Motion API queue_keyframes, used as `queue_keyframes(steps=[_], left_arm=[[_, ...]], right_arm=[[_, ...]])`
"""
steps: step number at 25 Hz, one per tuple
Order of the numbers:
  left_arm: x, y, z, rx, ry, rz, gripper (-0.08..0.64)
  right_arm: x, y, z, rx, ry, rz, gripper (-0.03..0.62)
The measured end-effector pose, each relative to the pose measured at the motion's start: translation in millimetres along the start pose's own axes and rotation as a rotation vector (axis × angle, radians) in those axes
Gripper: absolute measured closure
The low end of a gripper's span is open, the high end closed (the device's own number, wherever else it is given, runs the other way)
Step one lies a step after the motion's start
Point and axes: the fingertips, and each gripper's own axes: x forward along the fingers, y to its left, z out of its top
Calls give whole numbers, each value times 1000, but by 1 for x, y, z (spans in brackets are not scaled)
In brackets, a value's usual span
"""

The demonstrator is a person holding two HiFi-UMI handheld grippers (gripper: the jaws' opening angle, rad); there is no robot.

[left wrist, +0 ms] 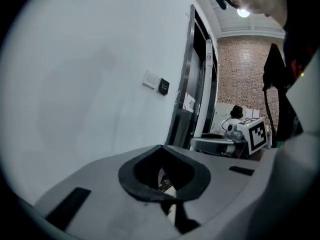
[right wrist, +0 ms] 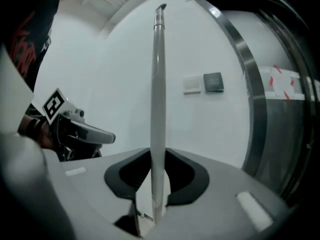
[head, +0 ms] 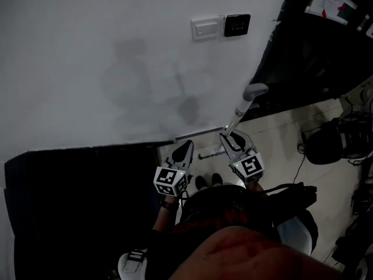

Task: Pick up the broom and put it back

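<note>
**Broom clamped in your right tool, up against the wall**

Your right tool (right wrist: 159,156) is clamped on the broom (right wrist: 158,99). Its pads press on either side of the pale round handle, and a long stretch of the handle stands upright above the grip. In the head view the handle slants up in front of the white wall (head: 105,57) and ends in a grey cap (head: 254,90). The broom's head is hidden below your tools, so you cannot tell whether it is off the floor (head: 280,133). Your left tool (left wrist: 161,148) has its jaws together on nothing. It hangs just beside the right one, apart from the broom.

Expect the broom to be light and stiff. The handle looks smooth and round, so it is likely to slide or swivel between two pads. With so much length above the grip, the top will probably swing wide on any tilt, so a hold nearer the middle should be calmer. Closing your left tool higher on the handle would likely stop it twisting.

There is little to read. The marker cubes (head: 247,167) carry only black-and-white square patterns. No brand shows on the handle. The two switch plates (head: 221,26), one white and one dark, look blank. A sheet (head: 329,2) with red marks hangs on the dark door (head: 291,69), but its print is too small to make out.
</note>
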Motion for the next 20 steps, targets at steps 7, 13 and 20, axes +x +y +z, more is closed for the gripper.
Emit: queue_keyframes(steps=[7, 13, 20], left_arm=[[10, -11, 23, 18, -38, -52, 555], [12, -18, 34, 17, -69, -64, 555], [10, -15, 43, 23, -85, -32, 555]], right_arm=[[-27, -18, 42, 20, -79, -48, 502], [-36, -16, 47, 19, -91, -37, 502], [-33, -19, 48, 30, -84, -22, 502]])
